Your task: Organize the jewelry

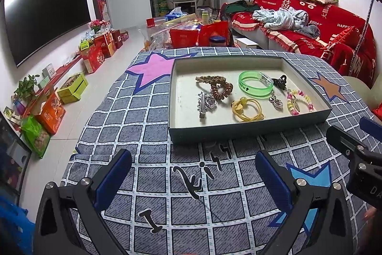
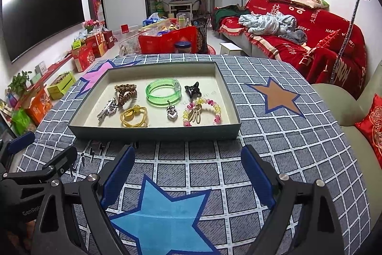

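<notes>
On the tabletop: a grey checked cloth (image 2: 274, 147) with coloured stars covers it, and the shallow grey tray (image 2: 152, 132) sits just ahead of both my tongs.
Left tongs (image 1: 193, 173): spread wide, nothing between the blue pads, hanging over bare cloth short of the tray's near wall.
Right tongs (image 2: 188, 169): also spread wide and empty, above the blue star (image 2: 162, 214).
Jewelry in the tray: green bangle (image 2: 163, 93) near the middle; black claw clip (image 2: 192, 89) just beside it on the right; pastel bead bracelet (image 2: 203, 112) at the near right; heart pendant (image 2: 171, 111) between bangle and near wall; yellow hair tie (image 2: 133, 117); silver clip (image 2: 107, 109) at the near left; brown coil tie (image 2: 126, 93) behind it, touching a brown bead strand.
In the way: only the tray's near wall stands between my tongs and the pieces.
Around: red-covered sofa (image 2: 322, 35) to the right, dark television (image 2: 40, 13) on the left wall, gift boxes (image 2: 88, 54) along the floor below it, a cluttered low table beyond the tabletop's far edge.
</notes>
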A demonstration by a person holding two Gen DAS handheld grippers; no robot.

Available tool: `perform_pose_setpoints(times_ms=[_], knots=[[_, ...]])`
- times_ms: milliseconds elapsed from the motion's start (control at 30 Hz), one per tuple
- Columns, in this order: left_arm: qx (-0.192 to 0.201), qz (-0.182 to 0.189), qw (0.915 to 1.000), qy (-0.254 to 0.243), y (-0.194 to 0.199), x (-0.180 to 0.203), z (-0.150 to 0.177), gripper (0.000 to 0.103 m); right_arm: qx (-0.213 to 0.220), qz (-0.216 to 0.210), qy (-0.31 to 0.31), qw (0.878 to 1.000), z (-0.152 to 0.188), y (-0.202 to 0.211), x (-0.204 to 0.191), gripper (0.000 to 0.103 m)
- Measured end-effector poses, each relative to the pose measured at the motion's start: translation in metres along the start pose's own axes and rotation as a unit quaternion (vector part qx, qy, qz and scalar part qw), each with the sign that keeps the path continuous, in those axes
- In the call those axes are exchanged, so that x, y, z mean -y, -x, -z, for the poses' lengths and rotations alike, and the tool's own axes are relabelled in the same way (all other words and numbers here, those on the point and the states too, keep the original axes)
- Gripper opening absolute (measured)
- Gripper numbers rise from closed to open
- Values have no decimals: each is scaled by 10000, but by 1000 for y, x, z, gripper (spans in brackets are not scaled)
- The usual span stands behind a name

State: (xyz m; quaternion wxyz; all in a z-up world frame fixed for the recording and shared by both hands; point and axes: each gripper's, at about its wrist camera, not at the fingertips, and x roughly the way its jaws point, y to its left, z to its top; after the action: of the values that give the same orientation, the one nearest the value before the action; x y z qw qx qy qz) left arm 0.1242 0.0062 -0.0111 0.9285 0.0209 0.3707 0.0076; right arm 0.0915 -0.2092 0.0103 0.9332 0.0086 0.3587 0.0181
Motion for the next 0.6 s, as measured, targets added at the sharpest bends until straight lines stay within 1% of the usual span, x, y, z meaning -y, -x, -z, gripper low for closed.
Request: perform_pose_setpoints(times_ms=[600], knots=[[-32,-7,10000,24,-4,-3,3,103,-8,4,-10,10000,0,-2,-1,92]])
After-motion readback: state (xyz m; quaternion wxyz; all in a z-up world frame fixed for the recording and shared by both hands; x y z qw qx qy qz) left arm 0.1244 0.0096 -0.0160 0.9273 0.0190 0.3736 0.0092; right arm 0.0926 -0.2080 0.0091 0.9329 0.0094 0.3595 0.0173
